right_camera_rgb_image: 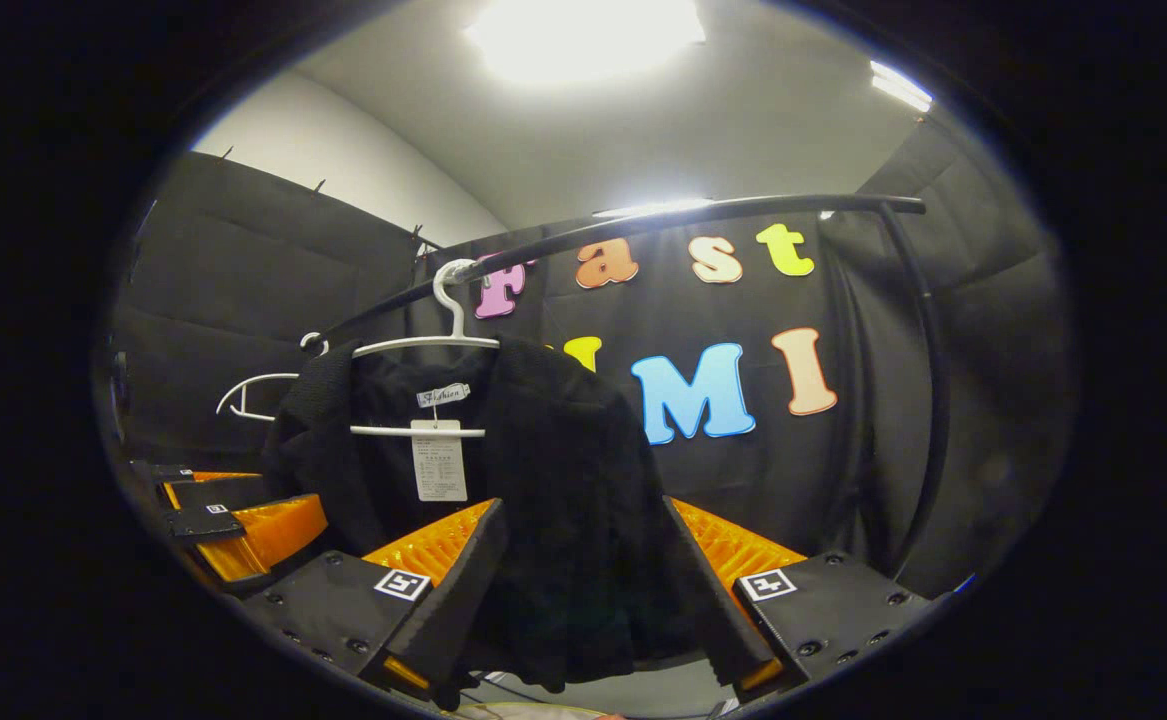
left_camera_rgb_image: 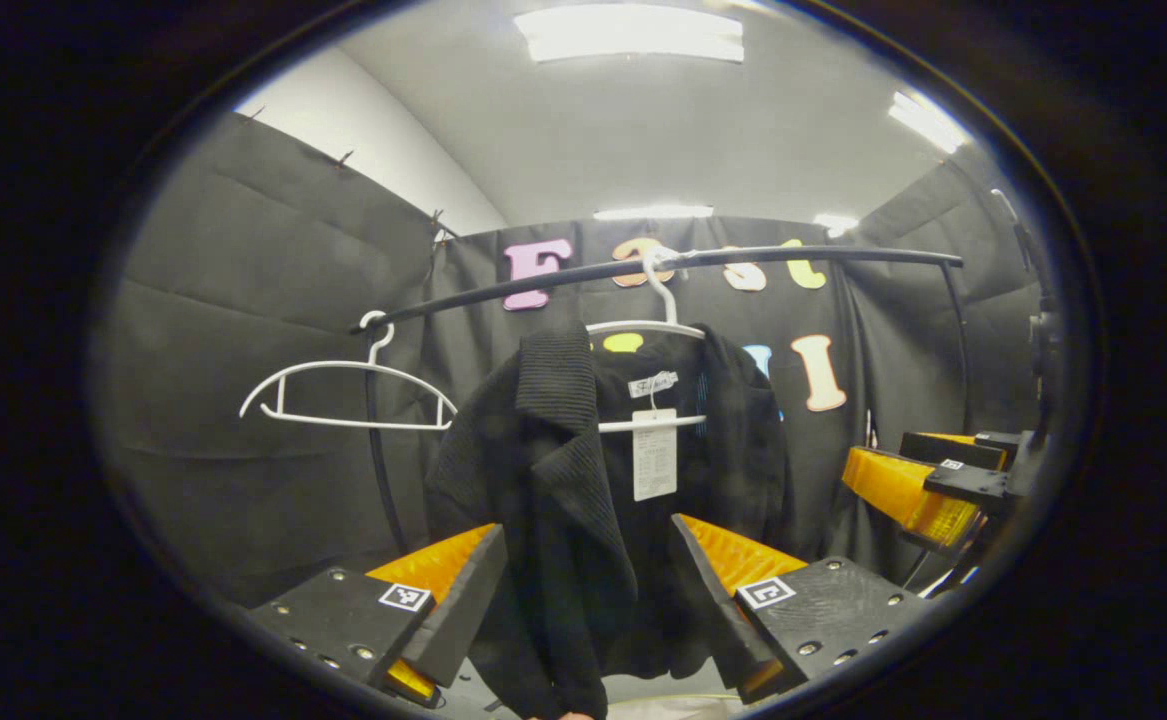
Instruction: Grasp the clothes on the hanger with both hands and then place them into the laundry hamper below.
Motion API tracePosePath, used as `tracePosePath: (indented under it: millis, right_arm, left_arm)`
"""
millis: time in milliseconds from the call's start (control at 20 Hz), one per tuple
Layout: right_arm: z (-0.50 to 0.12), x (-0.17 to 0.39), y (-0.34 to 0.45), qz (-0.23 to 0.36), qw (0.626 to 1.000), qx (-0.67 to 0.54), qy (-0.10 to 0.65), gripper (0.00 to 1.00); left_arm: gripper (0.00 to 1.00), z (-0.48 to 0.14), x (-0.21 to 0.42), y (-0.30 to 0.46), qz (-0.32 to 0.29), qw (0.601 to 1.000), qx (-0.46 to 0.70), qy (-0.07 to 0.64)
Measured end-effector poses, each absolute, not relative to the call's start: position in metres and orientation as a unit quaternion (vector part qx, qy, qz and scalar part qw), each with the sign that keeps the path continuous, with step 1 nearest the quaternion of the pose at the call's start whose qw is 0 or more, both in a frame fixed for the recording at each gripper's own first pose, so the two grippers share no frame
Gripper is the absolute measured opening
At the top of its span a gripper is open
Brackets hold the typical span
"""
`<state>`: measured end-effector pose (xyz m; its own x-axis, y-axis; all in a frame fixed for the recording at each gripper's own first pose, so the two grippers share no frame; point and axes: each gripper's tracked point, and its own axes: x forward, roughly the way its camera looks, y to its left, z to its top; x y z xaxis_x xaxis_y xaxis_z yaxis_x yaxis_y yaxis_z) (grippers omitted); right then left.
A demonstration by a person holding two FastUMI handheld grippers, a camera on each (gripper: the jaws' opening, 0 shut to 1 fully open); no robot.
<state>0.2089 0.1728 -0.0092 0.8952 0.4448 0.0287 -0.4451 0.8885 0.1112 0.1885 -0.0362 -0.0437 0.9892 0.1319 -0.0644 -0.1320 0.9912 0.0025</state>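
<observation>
Light comes from long white ceiling lamps [left_camera_rgb_image: 629, 33] up above. In the right gripper view one ceiling lamp [right_camera_rgb_image: 583, 35] glares so hard it turns into a white blob. The grey ceiling looks bright, but the black cloth walls stay dim. The hanging black knitted jacket [left_camera_rgb_image: 593, 480] is so dark that its folds hardly show. The thin black metal rail [right_camera_rgb_image: 643, 225] bends like a bow, since the pictures curve at the edges. Things look quite sharp, only a bit soft near the rim.

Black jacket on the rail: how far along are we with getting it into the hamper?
Done: both tools are lined up at the black jacket, the left tool and right tool open with fabric between their fingers. In hand: closing for the grasp; whether the fingers touch cloth is unclear. Left: the jacket hangs on its white hanger on the rail; lifting it off and lowering it remain.
</observation>
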Motion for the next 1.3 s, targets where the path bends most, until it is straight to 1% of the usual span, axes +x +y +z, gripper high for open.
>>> tracePosePath:
  millis: [150, 200, 250, 400, 800, 1050, 1300]
  right_arm:
    - [-0.010, 0.225, 0.191, 0.257, 0.965, 0.052, -0.005, 0.95]
    - [-0.011, 0.231, 0.197, 0.264, 0.963, 0.049, -0.006, 0.96]
    - [-0.011, 0.236, 0.203, 0.272, 0.961, 0.047, -0.008, 0.96]
    - [-0.012, 0.251, 0.221, 0.296, 0.954, 0.041, -0.011, 0.96]
    - [-0.025, 0.286, 0.264, 0.331, 0.941, 0.065, 0.011, 0.96]
    - [-0.035, 0.303, 0.272, 0.317, 0.947, 0.057, 0.020, 0.96]
    - [-0.038, 0.319, 0.270, 0.299, 0.950, 0.081, 0.036, 0.95]
  left_arm:
    - [0.96, -0.045, 0.204, -0.037, 0.084, 0.996, -0.001, 0.030]
    - [0.96, -0.047, 0.208, -0.037, 0.088, 0.996, -0.001, 0.030]
    - [0.95, -0.049, 0.212, -0.037, 0.093, 0.995, -0.002, 0.029]
    - [0.96, -0.054, 0.222, -0.033, 0.111, 0.993, -0.003, 0.030]
    - [0.96, -0.070, 0.246, -0.019, 0.161, 0.986, -0.005, 0.037]
    - [0.96, -0.074, 0.254, -0.012, 0.182, 0.983, -0.009, 0.036]
    - [0.96, -0.083, 0.258, -0.010, 0.201, 0.978, -0.004, 0.047]
